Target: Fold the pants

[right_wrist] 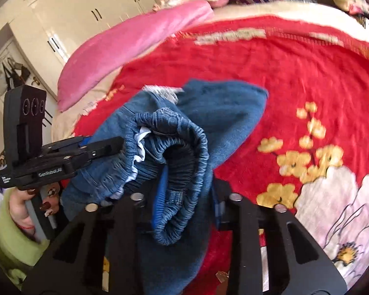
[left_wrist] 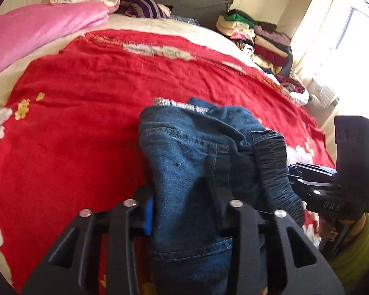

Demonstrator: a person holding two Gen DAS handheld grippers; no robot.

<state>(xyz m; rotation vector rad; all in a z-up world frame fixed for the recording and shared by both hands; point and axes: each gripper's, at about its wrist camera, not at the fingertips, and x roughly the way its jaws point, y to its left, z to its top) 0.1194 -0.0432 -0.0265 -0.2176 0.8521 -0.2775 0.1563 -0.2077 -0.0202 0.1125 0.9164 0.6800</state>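
Note:
Blue denim pants [left_wrist: 184, 147] with a gathered elastic waistband [right_wrist: 184, 147] lie bunched on the red flowered bed cover [left_wrist: 73, 127]. My left gripper [left_wrist: 185, 204] is shut on a fold of denim by the waist, which fills the gap between its pads. My right gripper [right_wrist: 187, 201] is shut on the rolled waistband edge. From the left wrist view the right gripper [left_wrist: 307, 179] shows at the right side of the pants [right_wrist: 223, 113]. The left gripper [right_wrist: 103, 147] bites the waistband's left end in the right wrist view. The pants' legs are hidden below the jaws.
A pink quilt [left_wrist: 37, 32] and pillows lie at the head of the bed. Folded clothes [left_wrist: 258, 39] are stacked at the far right by a bright curtained window [left_wrist: 337, 36]. Cream wardrobes [right_wrist: 73, 19] stand left. A hand in a green sleeve [right_wrist: 17, 221] holds the left gripper.

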